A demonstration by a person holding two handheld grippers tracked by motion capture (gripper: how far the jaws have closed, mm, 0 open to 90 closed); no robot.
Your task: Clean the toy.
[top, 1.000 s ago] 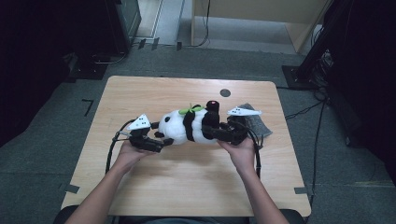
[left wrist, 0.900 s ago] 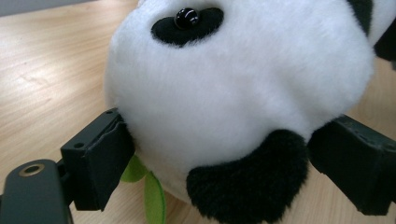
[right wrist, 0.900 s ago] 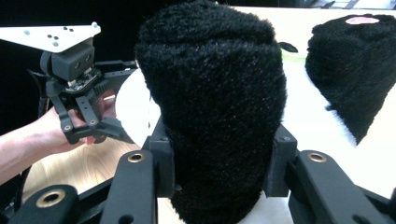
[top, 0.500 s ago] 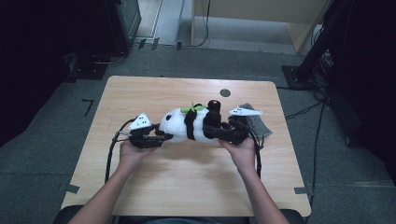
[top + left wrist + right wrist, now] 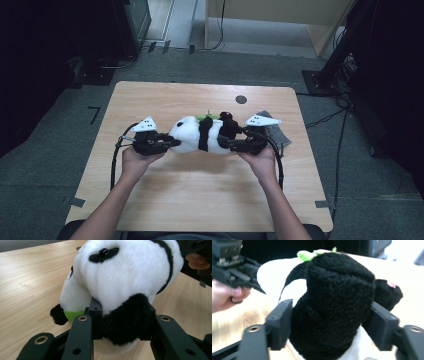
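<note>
One plush panda (image 5: 200,135) lies between my two grippers, my left gripper (image 5: 167,143) and my right gripper (image 5: 224,142). One wooden table (image 5: 200,200) bears it. One grey cloth (image 5: 275,132) and one dark round mark (image 5: 241,99) are on it.

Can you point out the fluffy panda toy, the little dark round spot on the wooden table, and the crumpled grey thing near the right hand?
Black and white plush panda (image 5: 192,135), high view, on its white head.
Dark round spot (image 5: 241,99), high view, on its middle, on the tabletop.
Crumpled grey thing (image 5: 276,134), high view, on its visible part beside the right gripper; what it is I can't tell.
</note>
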